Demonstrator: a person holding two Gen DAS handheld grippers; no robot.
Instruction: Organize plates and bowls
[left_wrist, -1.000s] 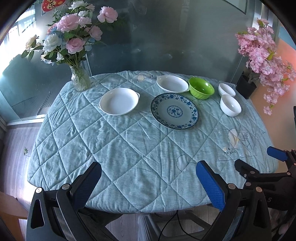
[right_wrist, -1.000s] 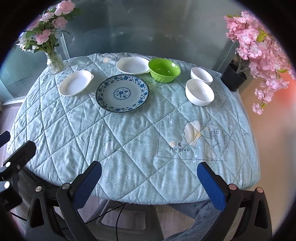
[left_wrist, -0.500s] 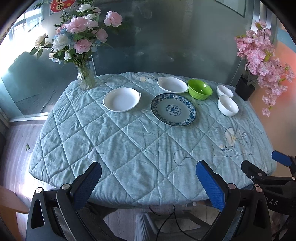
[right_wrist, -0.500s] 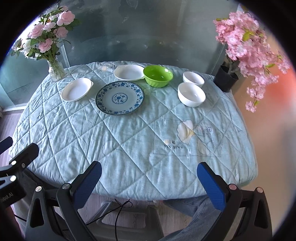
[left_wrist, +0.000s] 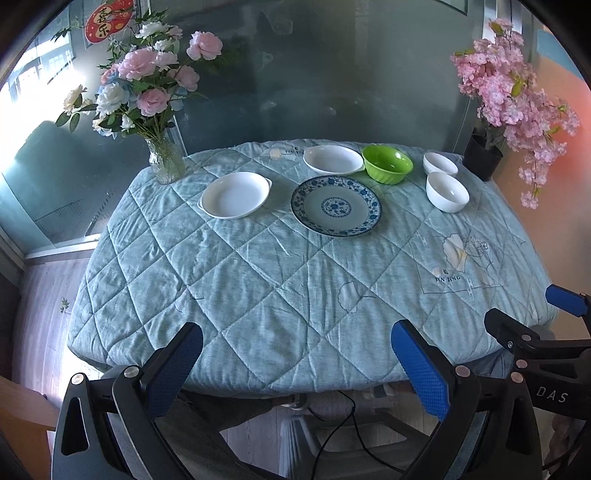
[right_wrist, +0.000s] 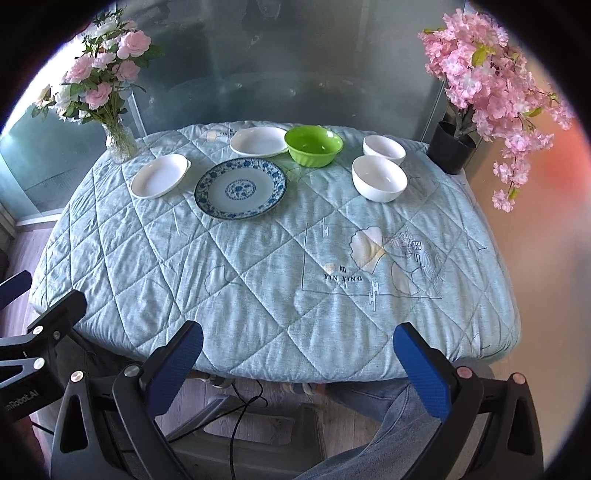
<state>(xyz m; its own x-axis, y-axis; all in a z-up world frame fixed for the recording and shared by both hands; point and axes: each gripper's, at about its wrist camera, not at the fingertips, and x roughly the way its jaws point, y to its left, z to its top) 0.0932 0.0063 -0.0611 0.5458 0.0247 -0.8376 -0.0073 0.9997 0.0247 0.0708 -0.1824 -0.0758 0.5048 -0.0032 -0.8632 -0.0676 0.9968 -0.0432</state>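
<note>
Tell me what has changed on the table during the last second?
Only the cameras moved: both claws, left claw and right claw, drew back from the table, still open and empty. The blue patterned plate, green bowl and white dishes stayed put.

Both grippers sit farther back from the table (left_wrist: 258, 280) than a second ago. From the left gripper (left_wrist: 295, 363), the dishes look smaller and the near cloth edge shows in full. From the right gripper (right_wrist: 297, 363), the table's front edge now lies between its wide-spread fingers, with floor below.
</note>
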